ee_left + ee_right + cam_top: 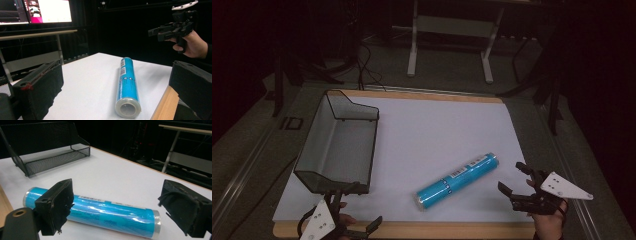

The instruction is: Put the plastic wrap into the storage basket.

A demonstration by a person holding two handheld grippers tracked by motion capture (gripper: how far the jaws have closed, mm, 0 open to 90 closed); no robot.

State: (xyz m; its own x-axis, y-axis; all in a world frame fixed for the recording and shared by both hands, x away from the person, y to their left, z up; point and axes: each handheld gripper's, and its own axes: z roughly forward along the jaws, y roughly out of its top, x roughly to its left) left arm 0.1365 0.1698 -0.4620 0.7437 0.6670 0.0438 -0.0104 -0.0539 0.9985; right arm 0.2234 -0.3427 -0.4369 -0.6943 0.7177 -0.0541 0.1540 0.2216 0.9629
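Observation:
A blue roll [457, 181] with clear end caps and a barcode label lies slantwise on the white tabletop [437, 130], near the front. My right gripper [511, 177] is held open just right of its far end, not touching it. In the right gripper view the blue roll [100, 211] lies crosswise just beyond my open right gripper [117, 195]. My left gripper [362, 206] stands open at the front left edge. In its own view, the left gripper [116, 68] points along the blue roll [127, 85], whose near end faces me, and the right gripper [170, 28] hovers beyond in a hand.
A black wire-mesh tray [337, 142] lies along the left side of the table, also the mesh tray [50, 152] far left in the right gripper view. A wooden border [412, 230] rims the front edge. Stands and a bench frame [452, 30] lie beyond the table.

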